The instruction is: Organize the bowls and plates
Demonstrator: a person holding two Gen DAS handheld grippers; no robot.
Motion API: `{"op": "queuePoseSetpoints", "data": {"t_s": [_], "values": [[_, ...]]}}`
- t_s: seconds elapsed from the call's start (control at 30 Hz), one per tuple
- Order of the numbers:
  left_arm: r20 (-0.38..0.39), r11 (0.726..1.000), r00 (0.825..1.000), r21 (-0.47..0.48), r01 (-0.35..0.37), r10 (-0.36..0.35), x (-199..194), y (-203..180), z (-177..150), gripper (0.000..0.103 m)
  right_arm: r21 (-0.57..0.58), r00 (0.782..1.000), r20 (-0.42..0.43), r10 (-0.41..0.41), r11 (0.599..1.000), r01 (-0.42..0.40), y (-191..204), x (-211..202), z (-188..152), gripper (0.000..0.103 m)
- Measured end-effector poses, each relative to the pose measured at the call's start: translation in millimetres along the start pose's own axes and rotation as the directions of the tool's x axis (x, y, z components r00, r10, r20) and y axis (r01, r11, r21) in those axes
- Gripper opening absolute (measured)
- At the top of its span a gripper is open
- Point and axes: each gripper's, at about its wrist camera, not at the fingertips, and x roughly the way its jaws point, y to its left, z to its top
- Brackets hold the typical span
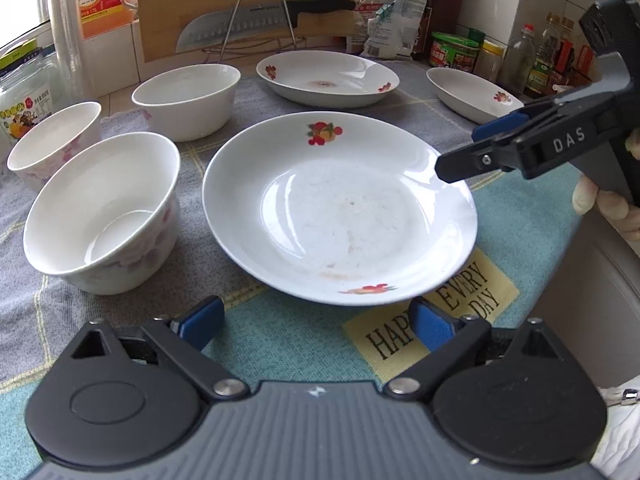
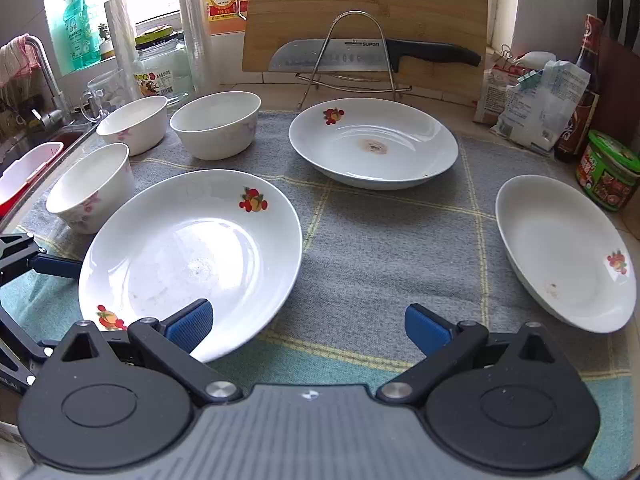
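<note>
left tongs (image 1: pixel 316 322) spread, right tongs (image 2: pixel 308 326) spread

Near plate (image 2: pixel 192 256) front rim hidden behind right gripper (image 2: pixel 310 326), left gripper (image 2: pixel 56 266) cut off at frame edge — jar label (image 2: pixel 154 82) unreadable

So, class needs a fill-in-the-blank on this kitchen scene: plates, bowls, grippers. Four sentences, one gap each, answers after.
The cloth holds ____ white plates with fruit prints.
Beside them stand ____ white bowls.
The knife rests on a wire rack against a ____ board.
Both the left gripper and right gripper are ____ and hold nothing.

Answers: three; three; wooden cutting; open
</note>
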Motion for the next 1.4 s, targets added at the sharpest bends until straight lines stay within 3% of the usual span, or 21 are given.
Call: {"op": "queuePoseSetpoints", "data": {"t_s": [0.23, 0.6, 0.77, 1.1, 1.23, 1.4], "values": [[0.024, 0.998, 0.999, 0.035, -0.046, 0.045, 11, -14, 0, 0.103, -0.021, 0.986, -0.062, 0.154, 0.988, -0.156, -9, 28, 24, 0.103], [0.038, 0.997, 0.997, 0.005, -0.071, 0.071, 12, -16, 2, 0.103, -0.121, 0.918, -0.223, 0.327, 0.926, -0.359, -10, 63, 41, 0.103], [0.061, 0.997, 0.995, 0.004, -0.075, 0.074, 11, -17, -1, 0.103, -0.137, 0.902, -0.248, 0.354, 0.909, -0.394, -4, 69, 48, 0.103], [0.112, 0.998, 0.993, 0.034, -0.047, 0.043, 8, -14, -6, 0.103, -0.11, 0.898, -0.271, 0.345, 0.916, -0.385, 13, 83, 60, 0.103], [0.114, 0.998, 0.993, 0.046, -0.036, 0.03, 8, -13, -6, 0.103, -0.075, 0.882, -0.287, 0.374, 0.909, -0.41, 8, 87, 65, 0.103], [0.127, 0.998, 0.992, 0.051, -0.031, 0.025, 8, -12, -7, 0.103, -0.039, 0.844, -0.32, 0.431, 0.884, -0.466, 2, 93, 74, 0.103]]}}
